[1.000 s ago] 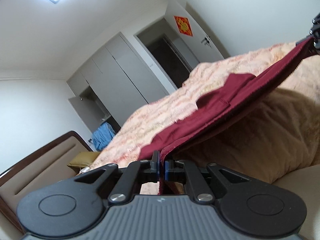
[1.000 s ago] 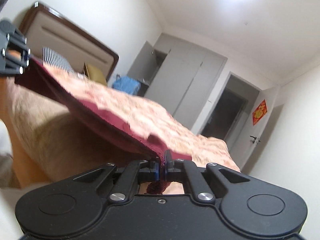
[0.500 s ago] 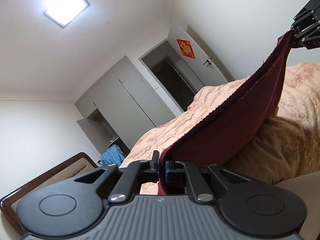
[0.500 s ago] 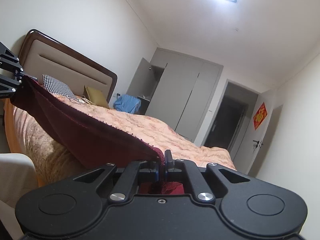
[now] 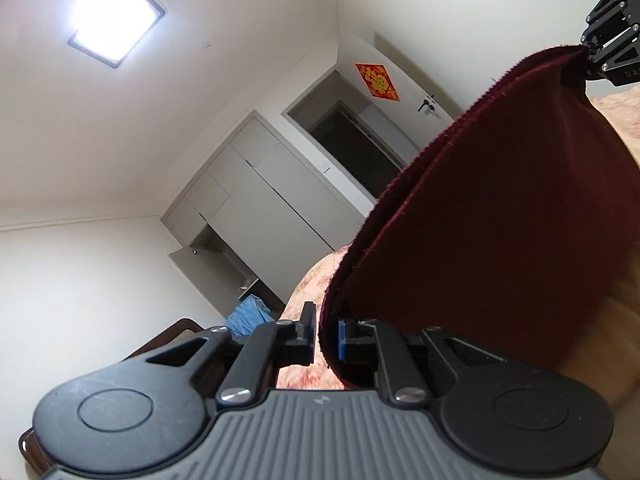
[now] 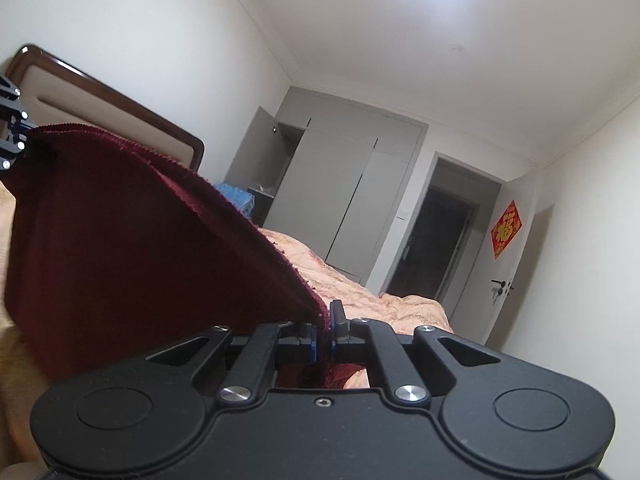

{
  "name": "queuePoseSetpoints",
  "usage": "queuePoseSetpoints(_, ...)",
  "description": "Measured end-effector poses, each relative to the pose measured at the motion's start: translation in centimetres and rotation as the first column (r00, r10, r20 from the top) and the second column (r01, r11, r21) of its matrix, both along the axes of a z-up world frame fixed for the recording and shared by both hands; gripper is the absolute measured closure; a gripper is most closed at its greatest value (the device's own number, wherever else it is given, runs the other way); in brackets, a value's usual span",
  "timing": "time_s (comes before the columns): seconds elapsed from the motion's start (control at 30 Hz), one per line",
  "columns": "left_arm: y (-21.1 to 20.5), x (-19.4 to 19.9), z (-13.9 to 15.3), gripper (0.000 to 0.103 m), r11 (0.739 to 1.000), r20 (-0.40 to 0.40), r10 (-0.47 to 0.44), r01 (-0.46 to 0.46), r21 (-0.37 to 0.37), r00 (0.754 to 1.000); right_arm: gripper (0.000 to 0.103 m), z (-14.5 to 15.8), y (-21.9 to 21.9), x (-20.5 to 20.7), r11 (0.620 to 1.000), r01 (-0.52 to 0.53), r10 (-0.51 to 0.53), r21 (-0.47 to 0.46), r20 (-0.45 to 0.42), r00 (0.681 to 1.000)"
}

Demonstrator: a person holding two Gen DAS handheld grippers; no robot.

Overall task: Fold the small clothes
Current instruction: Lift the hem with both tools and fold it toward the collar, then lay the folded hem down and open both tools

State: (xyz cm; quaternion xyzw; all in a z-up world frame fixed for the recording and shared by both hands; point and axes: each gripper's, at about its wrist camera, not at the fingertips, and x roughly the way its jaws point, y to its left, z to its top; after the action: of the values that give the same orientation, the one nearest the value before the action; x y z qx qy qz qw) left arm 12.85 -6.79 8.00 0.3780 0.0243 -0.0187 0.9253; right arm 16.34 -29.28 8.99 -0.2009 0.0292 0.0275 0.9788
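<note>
While the bed (image 6: pixel 400 308) with its peach patterned quilt fills the lower room, a grey wardrobe (image 6: pixel 344 200) and a dark doorway (image 6: pixel 436 232) stand beyond its far end. Above the bed's near edge a dark red garment (image 5: pixel 500 216) hangs stretched between both tongs, its frayed upper hem running from one to the other. At the hem's right end, the right tongs (image 6: pixel 323 338) are pinched closed on one corner. At the other end, the left tongs (image 5: pixel 326 336) are opening: a gap shows beside the left finger (image 5: pixel 307 330), and the cloth's corner sits between the jaws against the blue-padded one.
</note>
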Motion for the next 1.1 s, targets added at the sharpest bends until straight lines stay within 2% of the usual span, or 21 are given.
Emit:
queuePoseSetpoints(0.17,-0.3,9.0,-0.5,0.090,1.000,-0.073,0.000,-0.001,-0.026,0.997,0.097,-1.5,-0.5,7.6,1.000,0.008,-0.010,-0.022,-0.072,0.997)
queuePoseSetpoints(0.33,0.0,16.9,-2.8,0.090,1.000,-0.186,-0.008,0.004,-0.022,0.983,0.097,-4.5,-0.2,13.5,0.999,0.013,-0.019,-0.040,-0.161,0.987)
queuePoseSetpoints(0.53,0.2,24.5,-6.4,0.090,1.000,-0.330,-0.012,0.009,-0.013,0.944,0.096,-8.3,0.3,18.5,0.999,0.033,-0.036,-0.016,-0.294,0.955)
queuePoseSetpoints(0.63,1.0,26.6,-8.5,0.090,0.999,-0.406,-0.017,-0.006,-0.054,0.914,0.093,-9.5,0.4,19.9,0.999,0.037,-0.034,0.001,-0.342,0.939)
queuePoseSetpoints(0.77,2.8,29.0,-9.0,0.091,0.973,-0.499,-0.066,-0.056,-0.225,0.864,0.081,-10.4,0.3,21.0,0.999,0.048,-0.039,0.017,-0.367,0.929)
queuePoseSetpoints(0.83,3.7,30.0,-9.0,0.090,0.956,-0.525,-0.089,-0.075,-0.283,0.846,0.068,-10.8,0.0,21.3,0.998,0.058,-0.042,0.031,-0.376,0.926)
queuePoseSetpoints(0.9,4.6,30.3,-9.1,0.086,0.935,-0.546,-0.120,-0.090,-0.342,0.829,0.045,-11.1,-0.2,21.1,0.996,0.063,-0.037,0.057,-0.381,0.924)
queuePoseSetpoints(0.93,5.2,30.1,-9.1,0.066,0.924,-0.549,-0.139,-0.092,-0.371,0.824,0.039,-11.2,-0.5,20.9,0.995,0.064,-0.032,0.072,-0.379,0.925)
queuePoseSetpoints(0.97,5.7,30.0,-9.0,0.036,0.911,-0.541,-0.157,-0.090,-0.402,0.826,0.027,-11.2,-0.7,20.6,0.994,0.063,-0.027,0.084,-0.376,0.926)
queuePoseSetpoints(1.0,5.9,29.5,-8.8,0.022,0.898,-0.520,-0.170,-0.086,-0.432,0.837,0.018,-11.2,-1.0,20.3,0.994,0.064,-0.025,0.094,-0.371,0.928)
queuePoseSetpoints(1.03,6.3,28.9,-8.4,0.006,0.886,-0.492,-0.176,-0.080,-0.456,0.853,0.015,-11.2,-1.1,20.1,0.993,0.066,-0.025,0.099,-0.365,0.931)
queuePoseSetpoints(1.1,7.2,28.2,-7.6,0.005,0.878,-0.456,-0.178,-0.069,-0.474,0.872,0.006,-10.9,-1.2,19.5,0.993,0.068,-0.029,0.097,-0.353,0.935)
